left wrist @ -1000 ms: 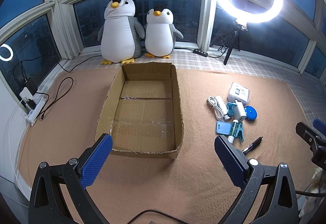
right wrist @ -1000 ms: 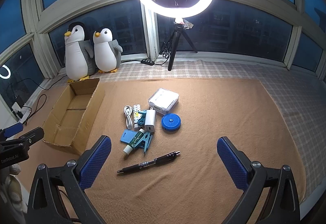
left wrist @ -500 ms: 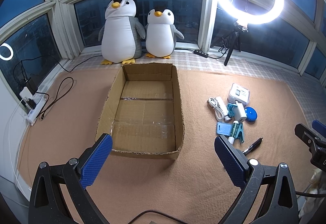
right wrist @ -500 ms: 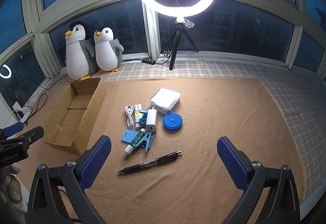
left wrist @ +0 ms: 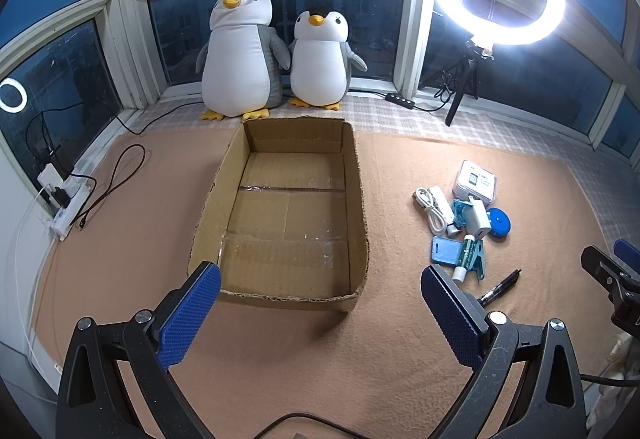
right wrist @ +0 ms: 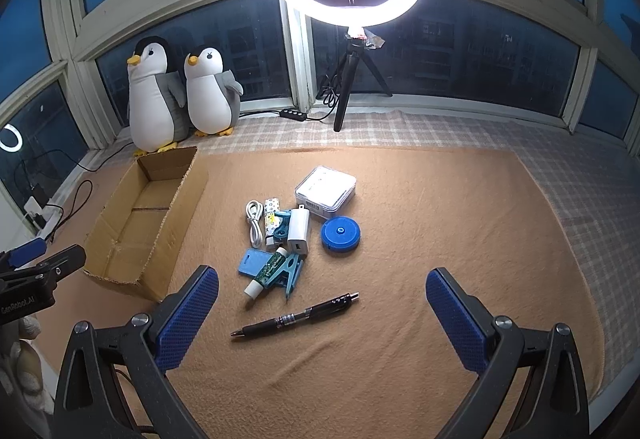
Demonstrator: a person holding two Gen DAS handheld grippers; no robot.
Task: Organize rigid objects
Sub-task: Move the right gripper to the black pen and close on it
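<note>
Two grippers, left gripper (left wrist: pixel 320 313) and right gripper (right wrist: pixel 322 305), hover with fingers wide apart and empty, so sorting looks unstarted: the empty cardboard box (left wrist: pixel 288 211) sits toward the mat's left edge, small items mid-mat, and the black pen (right wrist: pixel 295 316) seems nearest to grasp.

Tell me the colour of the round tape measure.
The round tape measure is blue with a lighter centre button, clearest in the right wrist view.

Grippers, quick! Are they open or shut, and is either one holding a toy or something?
Left gripper: open, holding nothing.
Right gripper: open, holding nothing.
</note>
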